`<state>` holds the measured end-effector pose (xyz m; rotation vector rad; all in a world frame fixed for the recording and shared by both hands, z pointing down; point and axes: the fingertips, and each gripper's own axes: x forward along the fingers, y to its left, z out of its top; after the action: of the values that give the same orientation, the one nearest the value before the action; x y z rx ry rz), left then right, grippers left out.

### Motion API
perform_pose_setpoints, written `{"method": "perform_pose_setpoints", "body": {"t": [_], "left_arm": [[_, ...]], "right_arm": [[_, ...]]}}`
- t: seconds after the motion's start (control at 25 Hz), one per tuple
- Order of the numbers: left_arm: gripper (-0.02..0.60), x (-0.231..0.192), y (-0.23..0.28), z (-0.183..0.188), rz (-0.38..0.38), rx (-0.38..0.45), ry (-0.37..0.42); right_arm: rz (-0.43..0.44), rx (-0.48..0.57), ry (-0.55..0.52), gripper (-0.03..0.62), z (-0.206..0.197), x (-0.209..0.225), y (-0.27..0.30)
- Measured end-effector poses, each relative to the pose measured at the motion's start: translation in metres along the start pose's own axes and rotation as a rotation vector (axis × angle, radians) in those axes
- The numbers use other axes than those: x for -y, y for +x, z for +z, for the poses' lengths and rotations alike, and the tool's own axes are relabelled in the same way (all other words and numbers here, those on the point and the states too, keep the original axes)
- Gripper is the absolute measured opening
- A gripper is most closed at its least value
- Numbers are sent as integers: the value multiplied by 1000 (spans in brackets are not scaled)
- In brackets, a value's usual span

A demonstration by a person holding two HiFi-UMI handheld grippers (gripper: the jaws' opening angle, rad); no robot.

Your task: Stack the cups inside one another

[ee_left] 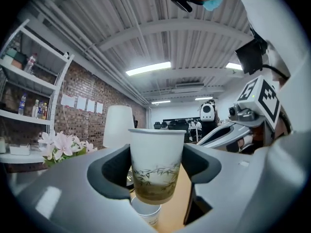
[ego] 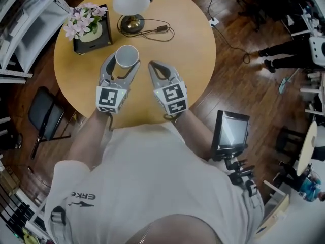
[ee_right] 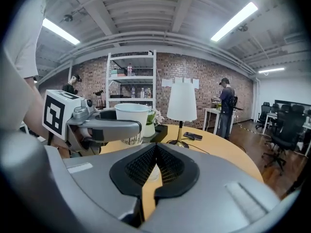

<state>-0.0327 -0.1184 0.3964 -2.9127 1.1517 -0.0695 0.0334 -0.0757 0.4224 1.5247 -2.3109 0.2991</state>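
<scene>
left gripper (ego: 124,65) clamps a white paper cup (ee_left: 156,159) with a bamboo-leaf print and no wording, upright, clear of the round wooden table (ego: 193,44). a second cup (ee_left: 145,213) stands below it. right gripper (ee_right: 155,154) has its jaws pressed together, empty. the sleeve lettering (ego: 83,195) reads "erke".

My left gripper (ego: 123,62) points about level, its jaws spread wide and pressed on either side of an upright paper cup (ee_left: 156,159). My right gripper (ego: 154,66) hangs just beside it, tipped slightly downward, jaws fully together with nothing between them. Both forearms (ego: 94,128) reach forward side by side, with the marker cubes (ego: 110,98) facing up.
</scene>
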Motion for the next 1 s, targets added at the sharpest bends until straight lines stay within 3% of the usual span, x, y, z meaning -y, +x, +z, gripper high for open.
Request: {"method": "perform_pose_setpoints", "body": {"t": [0.36, 0.64, 1.0], "left_arm": [[325, -23, 14, 21, 44, 73, -22], [325, -26, 27, 9, 52, 41, -36], [325, -27, 51, -36, 44, -21, -16]], "right_arm": [[-9, 34, -55, 14, 31, 9, 6], [-10, 10, -57, 14, 29, 19, 14], [1, -65, -9, 14, 4, 36, 39]]}}
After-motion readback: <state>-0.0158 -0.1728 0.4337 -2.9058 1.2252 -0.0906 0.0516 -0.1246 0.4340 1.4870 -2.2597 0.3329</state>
